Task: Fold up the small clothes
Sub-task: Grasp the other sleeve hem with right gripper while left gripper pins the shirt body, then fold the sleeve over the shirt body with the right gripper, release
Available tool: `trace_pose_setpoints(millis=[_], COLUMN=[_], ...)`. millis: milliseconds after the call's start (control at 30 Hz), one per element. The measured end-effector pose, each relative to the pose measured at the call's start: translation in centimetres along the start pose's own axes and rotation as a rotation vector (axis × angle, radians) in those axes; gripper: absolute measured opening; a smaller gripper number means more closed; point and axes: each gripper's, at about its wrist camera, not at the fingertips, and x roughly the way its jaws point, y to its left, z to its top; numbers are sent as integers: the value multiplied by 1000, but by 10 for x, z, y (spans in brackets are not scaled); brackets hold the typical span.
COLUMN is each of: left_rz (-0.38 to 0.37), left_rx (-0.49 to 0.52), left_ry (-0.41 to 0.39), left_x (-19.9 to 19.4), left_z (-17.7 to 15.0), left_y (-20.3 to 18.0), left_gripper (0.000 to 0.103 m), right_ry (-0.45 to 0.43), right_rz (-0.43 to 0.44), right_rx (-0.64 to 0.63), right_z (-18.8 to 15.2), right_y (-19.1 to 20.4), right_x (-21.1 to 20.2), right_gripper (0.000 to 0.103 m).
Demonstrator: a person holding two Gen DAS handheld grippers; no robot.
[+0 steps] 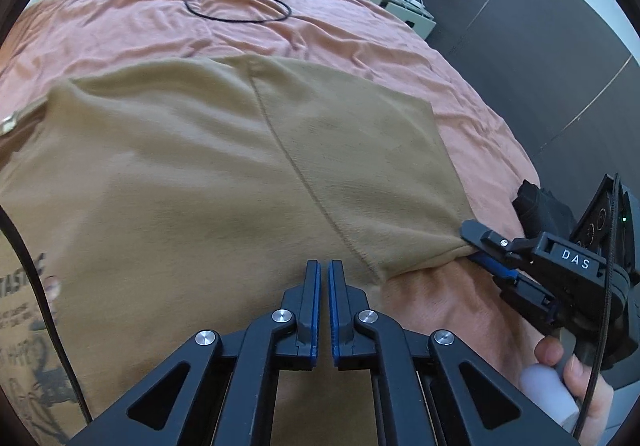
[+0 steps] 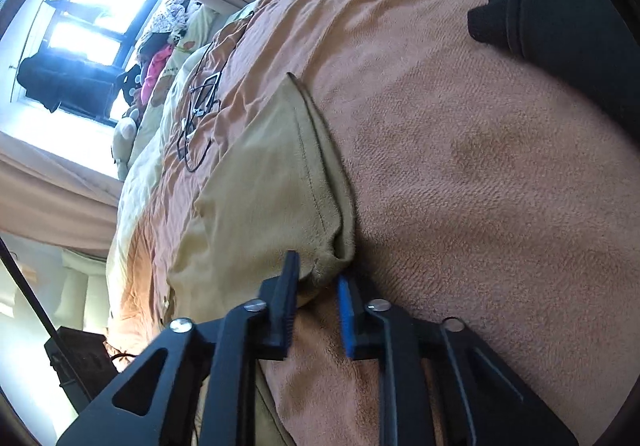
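- The left gripper (image 1: 324, 274) sits nearest, its jaws clenched almost together over the near edge of the tan garment (image 1: 224, 165); whether any cloth is pinched between the pads I cannot tell.
- The right gripper (image 1: 486, 250) has its jaws grasping the garment's near right corner (image 2: 326, 266), likely so both hands can lift that edge and carry it across for a fold.
- The garment lies spread flat on the bed (image 1: 120, 29), a seam running down it, which makes a clean fold easier.
- A dark piece of clothing (image 2: 560, 5) lies on the bedspread well apart, perhaps waiting its turn.
- Farther up the bed, a black cable (image 1: 240, 1) is coiled loosely, clear of the folding.
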Motion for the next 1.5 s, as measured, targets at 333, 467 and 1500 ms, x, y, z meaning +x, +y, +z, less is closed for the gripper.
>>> trace_pose_setpoints(millis=[333, 467, 1500], left_rz=[-44, -33, 32], left_rx=[-31, -35, -172], left_ry=[35, 44, -19], left_x=[4, 8, -85], left_z=[-4, -7, -2], left_y=[-9, -7, 59], left_gripper=[2, 2, 0], right_ry=[-54, -46, 201], right_rz=[100, 148, 183], right_rx=[-106, -141, -186], right_z=[-4, -12, -21], right_y=[32, 44, 67], right_x=[-15, -15, 43], right_gripper=[2, 1, 3])
